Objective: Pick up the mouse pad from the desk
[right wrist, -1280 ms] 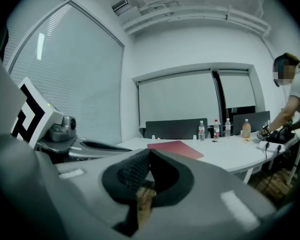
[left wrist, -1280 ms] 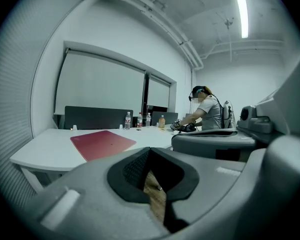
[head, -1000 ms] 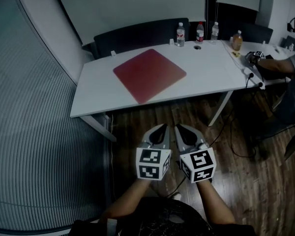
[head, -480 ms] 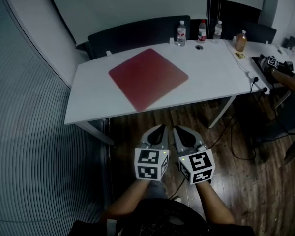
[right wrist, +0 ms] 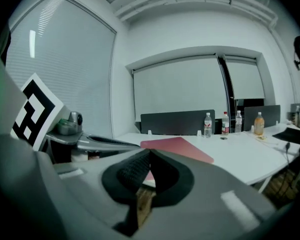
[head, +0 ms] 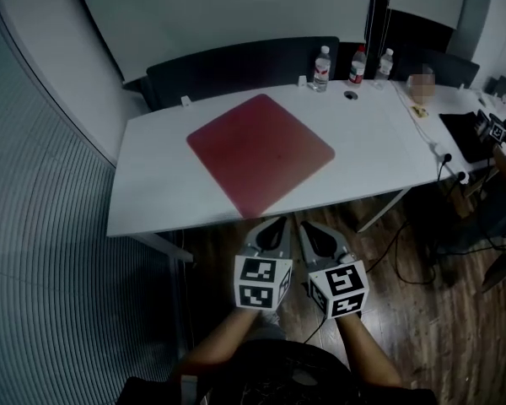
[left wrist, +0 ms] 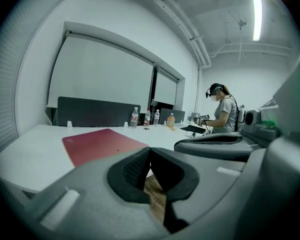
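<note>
Over on the white table (head: 156,188), the red mouse pad (head: 260,152) lies flat and turned cornerwise, with its near corner close to the table's near edge. The left gripper (head: 278,223) and right gripper (head: 305,224) sit side by side above the wooden floor (head: 405,310), just short of that edge. Both have their jaws pressed together with nothing between them. A few bottles (head: 322,67) stand along the far edge, well apart from the pad

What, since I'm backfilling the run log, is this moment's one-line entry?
left hand-held gripper: shut, empty | right hand-held gripper: shut, empty | mouse pad: flat on desk, untouched
</note>
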Available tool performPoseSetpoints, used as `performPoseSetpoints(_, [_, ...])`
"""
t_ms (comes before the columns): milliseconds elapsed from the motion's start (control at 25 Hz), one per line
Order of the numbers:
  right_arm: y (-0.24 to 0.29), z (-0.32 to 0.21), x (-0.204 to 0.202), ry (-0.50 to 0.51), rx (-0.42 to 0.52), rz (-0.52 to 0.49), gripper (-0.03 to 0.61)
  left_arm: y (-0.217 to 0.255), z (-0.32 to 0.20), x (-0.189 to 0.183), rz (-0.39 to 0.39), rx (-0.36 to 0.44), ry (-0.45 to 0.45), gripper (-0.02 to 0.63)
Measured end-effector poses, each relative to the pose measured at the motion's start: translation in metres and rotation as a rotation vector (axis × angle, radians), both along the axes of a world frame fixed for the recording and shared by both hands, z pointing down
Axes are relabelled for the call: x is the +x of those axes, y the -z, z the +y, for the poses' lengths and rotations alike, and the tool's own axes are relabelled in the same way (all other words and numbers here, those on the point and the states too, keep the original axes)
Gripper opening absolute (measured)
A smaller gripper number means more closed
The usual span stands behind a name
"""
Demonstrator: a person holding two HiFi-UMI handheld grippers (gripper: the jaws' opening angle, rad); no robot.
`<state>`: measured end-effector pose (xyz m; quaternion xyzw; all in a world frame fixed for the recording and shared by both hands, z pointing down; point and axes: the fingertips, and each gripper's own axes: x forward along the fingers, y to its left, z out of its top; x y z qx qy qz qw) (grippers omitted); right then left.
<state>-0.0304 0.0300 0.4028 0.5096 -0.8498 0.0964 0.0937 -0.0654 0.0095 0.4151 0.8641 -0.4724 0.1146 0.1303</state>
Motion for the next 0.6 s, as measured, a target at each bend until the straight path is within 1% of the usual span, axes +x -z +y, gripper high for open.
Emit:
performPoseSetpoints(280, [-0.005, -0.037, -0.016, -0.017, -0.011, 0.020, 0.002, -0.011, -0.035, -0.015, 0.017, -0.017, -0.029, 0.005])
performPoseSetpoints(600, [-0.012, -0.068, -0.039, -0.026, -0.023, 0.031, 0.002, -0.022, -0.066, -0.046, 0.038, -0.023, -0.010, 0.005])
